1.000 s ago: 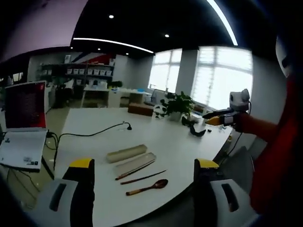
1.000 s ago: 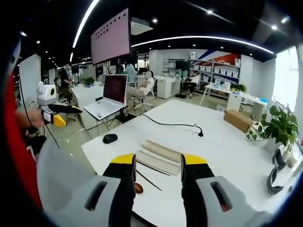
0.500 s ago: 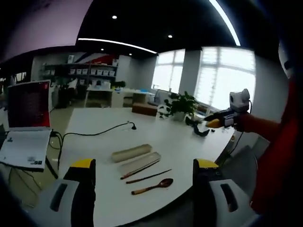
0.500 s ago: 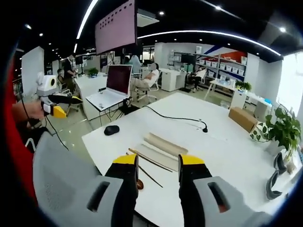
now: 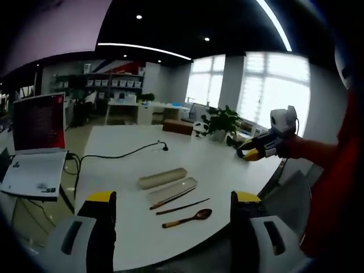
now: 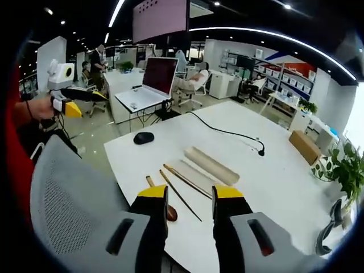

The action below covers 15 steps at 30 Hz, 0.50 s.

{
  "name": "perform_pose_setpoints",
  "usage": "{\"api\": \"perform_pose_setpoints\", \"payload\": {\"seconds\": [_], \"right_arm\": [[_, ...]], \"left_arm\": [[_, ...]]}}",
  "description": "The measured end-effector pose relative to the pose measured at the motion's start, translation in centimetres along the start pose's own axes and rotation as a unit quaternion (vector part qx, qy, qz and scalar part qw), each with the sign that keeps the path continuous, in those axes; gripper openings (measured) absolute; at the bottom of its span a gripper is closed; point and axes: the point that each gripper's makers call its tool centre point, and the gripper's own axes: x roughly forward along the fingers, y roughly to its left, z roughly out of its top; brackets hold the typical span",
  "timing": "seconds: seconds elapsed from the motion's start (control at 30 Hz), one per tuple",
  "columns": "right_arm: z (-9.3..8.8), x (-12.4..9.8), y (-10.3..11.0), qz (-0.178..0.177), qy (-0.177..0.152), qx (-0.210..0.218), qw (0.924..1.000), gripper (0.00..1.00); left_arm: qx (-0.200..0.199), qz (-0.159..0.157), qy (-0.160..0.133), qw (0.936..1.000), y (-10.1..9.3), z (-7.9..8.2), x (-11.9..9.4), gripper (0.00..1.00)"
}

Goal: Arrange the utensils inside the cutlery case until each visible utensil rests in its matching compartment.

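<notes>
A beige cutlery case lies in two parts on the white table [image 5: 114, 148]: the lid [image 5: 162, 178] and, beside it, the open tray [image 5: 173, 190] with one brown chopstick lying across it. A second chopstick [image 5: 183, 206] and a wooden spoon [image 5: 187, 218] rest on the table nearer the edge. My left gripper [image 5: 173, 197] hovers short of the table, wide open and holding nothing. My right gripper [image 6: 190, 193] is open above the table edge. Past it lie the lid [image 6: 211, 165], the tray [image 6: 190, 176], a chopstick [image 6: 181, 195] and the spoon [image 6: 162, 199], partly behind its left jaw.
A black mouse [image 6: 143, 137] and a black cable [image 6: 227, 132] lie on the table. A laptop [image 5: 35, 142] stands on a desk to the left. A potted plant [image 5: 222, 122] is at the far end, and a grey mesh chair [image 6: 74, 193] is close by.
Both cameras have shifted: the right gripper view now looks down more steeply at the case from nearer. The utensils and case have not moved on the table.
</notes>
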Motion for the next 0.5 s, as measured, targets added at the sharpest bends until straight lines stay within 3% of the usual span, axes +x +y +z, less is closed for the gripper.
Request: {"api": "perform_pose_setpoints", "payload": {"seconds": [0.17, 0.3, 0.5], "right_arm": [[-0.7, 1.4, 0.5, 0.011, 0.027, -0.013, 0.9995, 0.29], [-0.4, 2.3, 1.5, 0.038, 0.025, -0.017, 0.9988, 0.29], [-0.8, 3.7, 2.2, 0.055, 0.053, -0.059, 0.9953, 0.25]], "left_arm": [[-0.008, 0.002, 0.008, 0.9999, 0.6, -0.8, 0.3, 0.84], [-0.008, 0.003, 0.002, 1.0, 0.7, -0.2, 0.2, 0.84], [0.002, 0.002, 0.004, 1.0, 0.8, 0.1, 0.1, 0.83]]}}
